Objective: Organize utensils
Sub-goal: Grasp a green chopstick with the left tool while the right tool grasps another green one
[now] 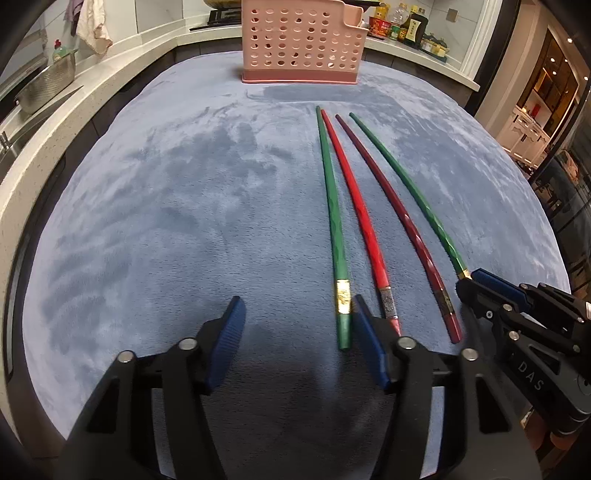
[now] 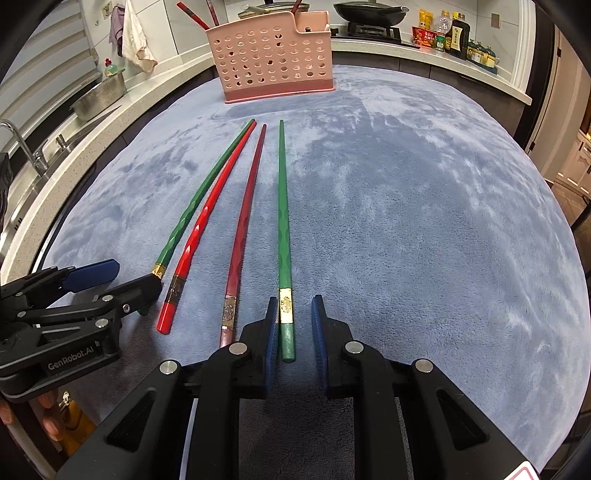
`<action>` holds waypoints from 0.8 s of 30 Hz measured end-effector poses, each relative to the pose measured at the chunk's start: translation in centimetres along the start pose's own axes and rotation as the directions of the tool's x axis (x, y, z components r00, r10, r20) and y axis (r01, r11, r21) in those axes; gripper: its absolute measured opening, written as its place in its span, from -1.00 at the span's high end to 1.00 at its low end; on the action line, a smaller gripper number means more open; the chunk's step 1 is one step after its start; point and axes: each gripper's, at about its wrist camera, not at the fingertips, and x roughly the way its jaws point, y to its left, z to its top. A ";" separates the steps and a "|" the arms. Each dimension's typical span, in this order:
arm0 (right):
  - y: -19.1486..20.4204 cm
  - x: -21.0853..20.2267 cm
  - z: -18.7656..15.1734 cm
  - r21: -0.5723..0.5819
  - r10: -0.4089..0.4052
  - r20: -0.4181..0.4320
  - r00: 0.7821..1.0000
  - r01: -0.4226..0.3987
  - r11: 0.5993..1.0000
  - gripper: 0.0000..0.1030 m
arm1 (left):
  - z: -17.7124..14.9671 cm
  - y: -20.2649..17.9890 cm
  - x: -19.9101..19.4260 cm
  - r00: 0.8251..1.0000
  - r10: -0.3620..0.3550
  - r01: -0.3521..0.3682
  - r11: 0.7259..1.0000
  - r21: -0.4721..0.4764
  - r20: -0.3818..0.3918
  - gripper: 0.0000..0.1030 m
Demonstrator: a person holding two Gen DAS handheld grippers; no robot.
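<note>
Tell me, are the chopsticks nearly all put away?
Not yet. A few chopsticks stand in the holder. Nothing is gripped: the left tongs straddle the left green chopstick, the right tongs the right green chopstick. Those, the red chopstick and the maroon chopstick lie on the cloth, left to do.

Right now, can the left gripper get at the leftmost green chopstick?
Probably yes: the left gripper is open and straddles the leftmost green chopstick at its handle end, with the red chopstick just outside.
</note>
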 end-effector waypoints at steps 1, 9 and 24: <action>0.0 0.0 0.0 0.000 0.001 0.000 1.000 -0.001 1.000 0.69 | 0.0 0.1 0.0 1.000 0.002 -0.002 1.000 -0.003 0.003 0.11; 0.0 -0.1 0.0 0.000 0.005 0.001 1.000 -0.005 1.000 0.75 | 0.1 0.9 -0.3 1.000 -0.023 0.023 0.999 -0.025 0.011 0.80; -1.1 -3.4 1.5 0.004 0.010 0.074 0.997 -0.010 1.000 0.85 | 1.6 1.2 -3.9 0.995 -0.045 0.049 0.998 -0.040 0.094 0.83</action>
